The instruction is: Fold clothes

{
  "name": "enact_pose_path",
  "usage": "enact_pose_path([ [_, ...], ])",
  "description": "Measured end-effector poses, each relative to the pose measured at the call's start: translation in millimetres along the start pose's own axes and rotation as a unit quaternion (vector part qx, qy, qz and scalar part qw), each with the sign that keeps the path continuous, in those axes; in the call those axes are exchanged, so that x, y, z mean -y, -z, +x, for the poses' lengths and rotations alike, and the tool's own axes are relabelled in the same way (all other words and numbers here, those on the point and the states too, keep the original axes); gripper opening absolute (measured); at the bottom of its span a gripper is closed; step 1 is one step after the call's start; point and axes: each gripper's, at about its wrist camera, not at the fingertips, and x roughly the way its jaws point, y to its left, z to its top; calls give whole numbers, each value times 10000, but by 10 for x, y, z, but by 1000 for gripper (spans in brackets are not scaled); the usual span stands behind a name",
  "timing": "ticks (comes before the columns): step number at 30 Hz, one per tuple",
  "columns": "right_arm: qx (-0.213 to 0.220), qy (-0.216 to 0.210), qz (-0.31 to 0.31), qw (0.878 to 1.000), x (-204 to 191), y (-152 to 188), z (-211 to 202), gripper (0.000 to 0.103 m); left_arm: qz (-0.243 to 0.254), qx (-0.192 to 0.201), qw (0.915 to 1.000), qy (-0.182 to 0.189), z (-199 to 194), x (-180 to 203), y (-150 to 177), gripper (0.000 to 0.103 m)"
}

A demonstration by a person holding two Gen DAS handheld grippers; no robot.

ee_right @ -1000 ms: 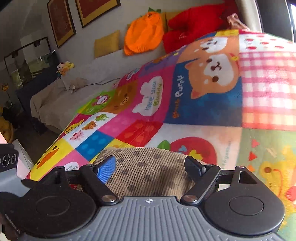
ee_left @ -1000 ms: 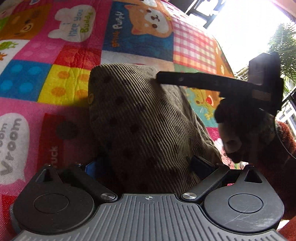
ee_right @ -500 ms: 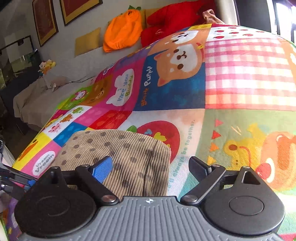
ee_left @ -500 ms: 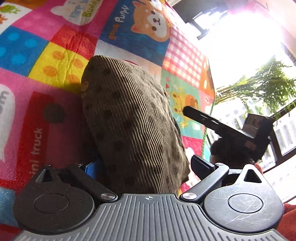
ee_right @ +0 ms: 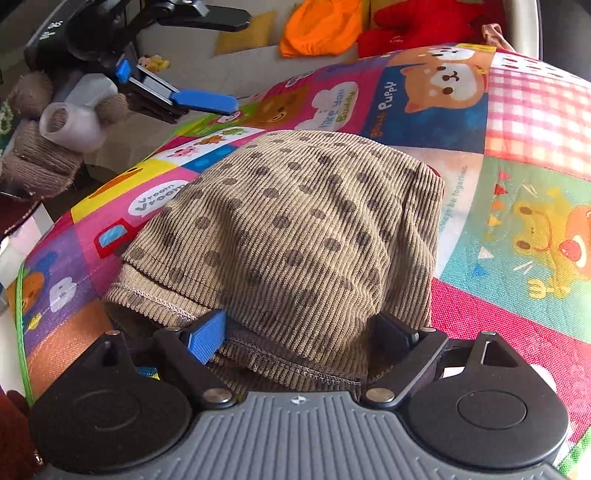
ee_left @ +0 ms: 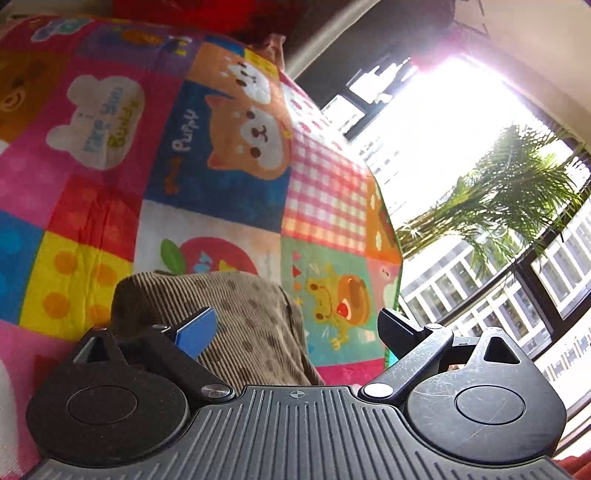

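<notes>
A folded brown corduroy garment with dark dots (ee_right: 295, 229) lies on a bright patchwork play mat (ee_right: 517, 229). My right gripper (ee_right: 299, 334) stands wide open, its blue pad and black pad on either side of the garment's near hemmed edge, with the cloth between them and not pinched. In the left wrist view the garment (ee_left: 240, 306) sits low, under the blue finger. My left gripper (ee_left: 295, 328) is open and holds nothing. The left gripper (ee_right: 218, 61) also shows at the upper left of the right wrist view, raised off the mat, held by a hand in a brown knit glove (ee_right: 33, 147).
The mat's right edge (ee_left: 391, 266) drops off toward large bright windows with a palm outside (ee_left: 509, 199). Orange (ee_right: 321, 26) and red cushions (ee_right: 424, 22) lie at the far end, against a pale sofa.
My left gripper drew back and tilted up off the garment. My right gripper left the left wrist view and swung round to the garment's near hem, which now fills its view.
</notes>
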Motion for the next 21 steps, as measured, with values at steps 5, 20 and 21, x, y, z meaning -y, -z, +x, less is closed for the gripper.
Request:
enact_pose_path([
  [5,115,-138,124,9998,102,-75,-182,88,280,-180,9994,-88,230,-124,56,97],
  [20,347,-490,-148,9981,-344,-183,132,93,70,-122,9999,-67,21,-90,83,97],
  [21,342,-617,-69,9975,-290,-203,88,93,147,-37,9998,-159,-59,-56,75,97],
])
